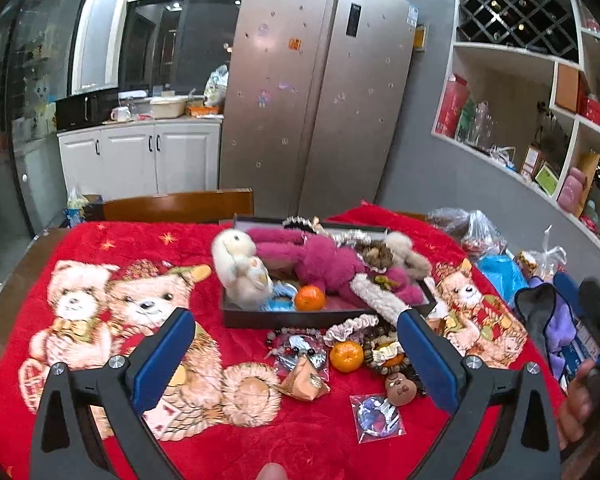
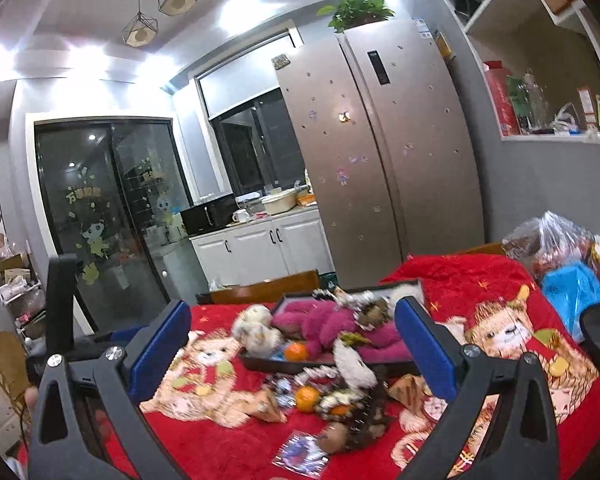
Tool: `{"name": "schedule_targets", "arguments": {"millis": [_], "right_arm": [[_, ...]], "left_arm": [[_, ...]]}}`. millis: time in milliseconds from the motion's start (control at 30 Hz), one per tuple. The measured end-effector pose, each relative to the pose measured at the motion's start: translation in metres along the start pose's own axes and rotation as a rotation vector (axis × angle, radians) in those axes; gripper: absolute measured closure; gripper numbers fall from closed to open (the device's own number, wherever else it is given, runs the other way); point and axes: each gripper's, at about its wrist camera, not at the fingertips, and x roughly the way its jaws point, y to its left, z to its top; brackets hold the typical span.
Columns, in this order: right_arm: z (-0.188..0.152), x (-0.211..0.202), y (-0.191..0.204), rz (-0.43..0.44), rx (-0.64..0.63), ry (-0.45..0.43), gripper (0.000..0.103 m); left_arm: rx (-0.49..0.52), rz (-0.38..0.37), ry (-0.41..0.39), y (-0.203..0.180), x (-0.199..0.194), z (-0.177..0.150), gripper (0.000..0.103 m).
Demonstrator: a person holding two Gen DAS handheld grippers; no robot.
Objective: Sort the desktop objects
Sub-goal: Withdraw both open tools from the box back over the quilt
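I have both tools raised over the table with nothing in either. My left gripper (image 1: 296,344) has its blue-padded fingers spread wide, empty, framing the clutter below. My right gripper (image 2: 292,346) is likewise spread wide and empty; its view is somewhat blurred.

The red plush blanket printed with teddy bears (image 1: 112,248) covers the table. Toward the far middle sits the dark rectangular tray (image 1: 300,317), already crowded: a white plush rabbit (image 1: 240,268) stands at its left end, a magenta plush toy (image 1: 324,260) lies across the middle, a fuzzy brown and cream plush (image 1: 396,254) is at the far right, and a small orange mandarin (image 1: 309,298) rests against the near wall, just right of the rabbit.

Just near of the tray, on the blanket, lies the unsorted pile: a second orange mandarin (image 1: 346,356), a string of dark wooden beads (image 1: 376,350) touching it on the right, a frilly pale scrunchie (image 1: 350,328) just beyond, a beaded bracelet in a clear packet (image 1: 296,350) to its left, a tan paper-wrapped packet (image 1: 306,378), a small brown bear-face charm (image 1: 400,389), and nearest me a clear plastic sachet with a dark blue item inside (image 1: 378,416).

At the far right edge are crumpled plastic bags (image 1: 480,232) and a purple cloth (image 1: 556,312).
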Motion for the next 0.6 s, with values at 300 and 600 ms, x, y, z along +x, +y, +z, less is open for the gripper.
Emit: {"name": "schedule_targets", "arguments": {"millis": [300,600], "right_arm": [[-0.058,0.053,-0.079,-0.074,0.211,0.204,0.0],[-0.082,0.082,-0.068,-0.091,0.145,0.332,0.0]], "left_arm": [[0.018,0.022,0.158,-0.006,0.071,-0.04,0.0],[0.019,0.025,0.226,0.001,0.094,-0.056,0.0]]}}
